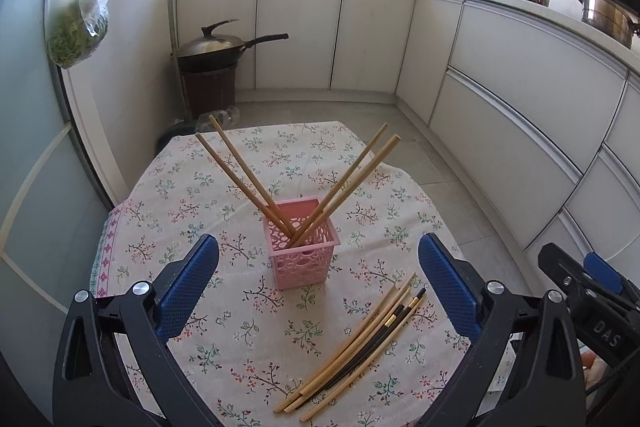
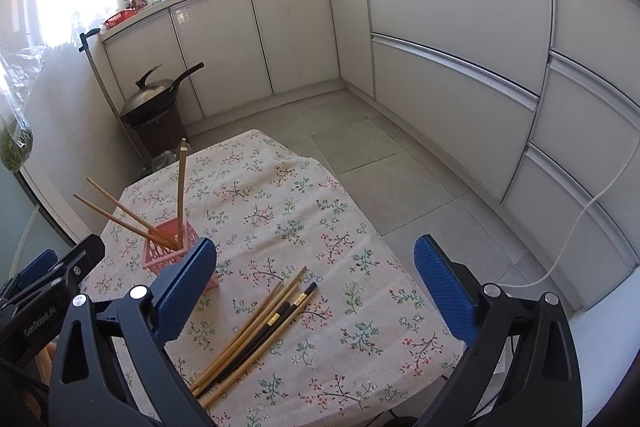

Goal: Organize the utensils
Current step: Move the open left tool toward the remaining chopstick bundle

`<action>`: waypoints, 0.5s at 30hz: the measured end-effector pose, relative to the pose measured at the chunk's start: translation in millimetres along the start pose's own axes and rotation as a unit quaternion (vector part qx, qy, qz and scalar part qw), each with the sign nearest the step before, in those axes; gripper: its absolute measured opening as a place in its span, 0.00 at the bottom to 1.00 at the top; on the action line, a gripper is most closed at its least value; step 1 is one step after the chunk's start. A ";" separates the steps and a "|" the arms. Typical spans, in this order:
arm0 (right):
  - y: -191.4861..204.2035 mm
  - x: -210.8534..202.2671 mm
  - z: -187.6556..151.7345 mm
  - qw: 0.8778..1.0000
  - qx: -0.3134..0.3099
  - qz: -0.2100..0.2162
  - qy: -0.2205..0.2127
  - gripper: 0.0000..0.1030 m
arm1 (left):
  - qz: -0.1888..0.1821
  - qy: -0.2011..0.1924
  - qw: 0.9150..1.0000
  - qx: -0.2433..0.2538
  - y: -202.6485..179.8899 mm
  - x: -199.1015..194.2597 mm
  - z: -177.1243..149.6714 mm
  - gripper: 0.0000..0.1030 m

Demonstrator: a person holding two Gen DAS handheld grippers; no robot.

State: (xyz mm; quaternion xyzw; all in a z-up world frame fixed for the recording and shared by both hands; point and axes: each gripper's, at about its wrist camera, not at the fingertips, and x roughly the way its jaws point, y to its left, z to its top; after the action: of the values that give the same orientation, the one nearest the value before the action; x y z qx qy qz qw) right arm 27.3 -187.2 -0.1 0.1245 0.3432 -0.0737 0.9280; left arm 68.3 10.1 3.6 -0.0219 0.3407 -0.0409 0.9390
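Chopsticks (image 1: 360, 343) lie loose in a fanned bundle on the floral-cloth worktop (image 1: 224, 219), pale bamboo ones mixed with at least two black ones, near the pink lattice holder (image 1: 303, 259) that already carries four bamboo sticks leaning out in two pairs. Left gripper (image 1: 319, 291) hovers with fingers wide apart, nothing between them, holder and bundle both framed ahead. Right gripper (image 2: 316, 291) likewise spread and empty, over the bundle. Risks as I judge them: the holder looks light and top-heavy with its sticks splayed outward; a nudge from a finger or from an incoming stick could tip or slide it. The bundle overlaps tightly, so closing on one stick may drag several, or scissor them out of the grip. Round sticks can roll toward the near edge of the cloth. Both grippers sit close together, so a clash is possible. Exact count of the loose sticks is hard to tell, perhaps seven.
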 end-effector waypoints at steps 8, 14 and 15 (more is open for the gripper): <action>-24.9 -4.3 -39.3 0.998 0.016 0.012 0.056 0.94 | -0.031 0.081 0.996 0.026 -11.2 37.7 -11.5 0.93; -37.9 11.0 -79.6 0.991 0.017 0.015 0.135 0.94 | -0.091 0.198 0.975 0.032 -39.2 93.1 -34.1 0.93; -39.3 14.7 -84.8 0.989 0.017 0.016 0.147 0.94 | -0.098 0.212 0.972 0.035 -44.8 100.2 -37.5 0.93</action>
State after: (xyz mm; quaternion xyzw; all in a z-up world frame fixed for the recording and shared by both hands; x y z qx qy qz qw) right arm -22.8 -201.8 -79.0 0.1553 0.4728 -0.0454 0.8662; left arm 118.0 -44.1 -86.0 -0.0131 0.5261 -0.1484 0.8372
